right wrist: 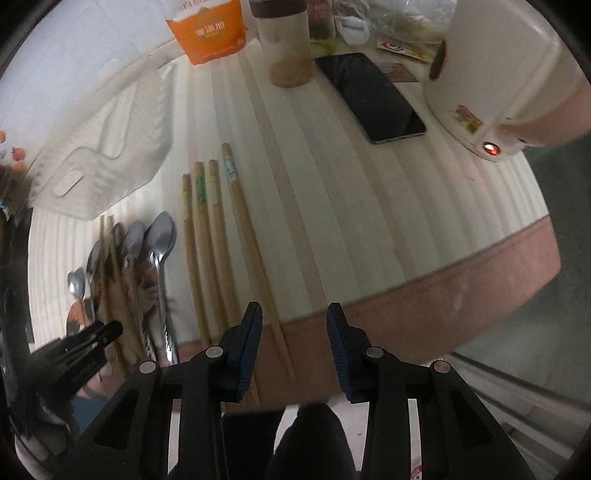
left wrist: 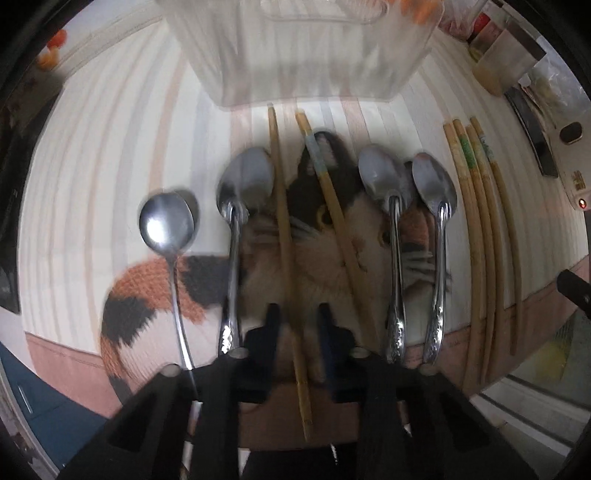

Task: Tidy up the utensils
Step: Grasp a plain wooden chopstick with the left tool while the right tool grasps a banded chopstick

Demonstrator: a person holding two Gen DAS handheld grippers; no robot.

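Left wrist view. No legible writing. Left gripper (left wrist: 295,321): jaws drawn nearly together around one wooden chopstick (left wrist: 284,236), which ran between the fingertips; contact blurred. Spoons (left wrist: 166,225), steel: four, bowls away from the camera, lying on a cloth printed with a calico cat (left wrist: 155,295). Loose chopsticks in the middle: two. Bundle of four chopsticks (left wrist: 480,236) lying side by side to the right. Translucent plastic basket (left wrist: 303,55): one, beyond the utensils.

Right wrist view. Orange carton (right wrist: 208,33) bore Chinese characters, not legible. Right gripper (right wrist: 295,325): jaws partly open, nothing between them; they hung over the table's pink edge (right wrist: 424,314), just right of the four chopsticks. Phone (right wrist: 369,96): one, face up. Lidded jar (right wrist: 286,44): one. White appliance (right wrist: 491,74) with a red light: one.
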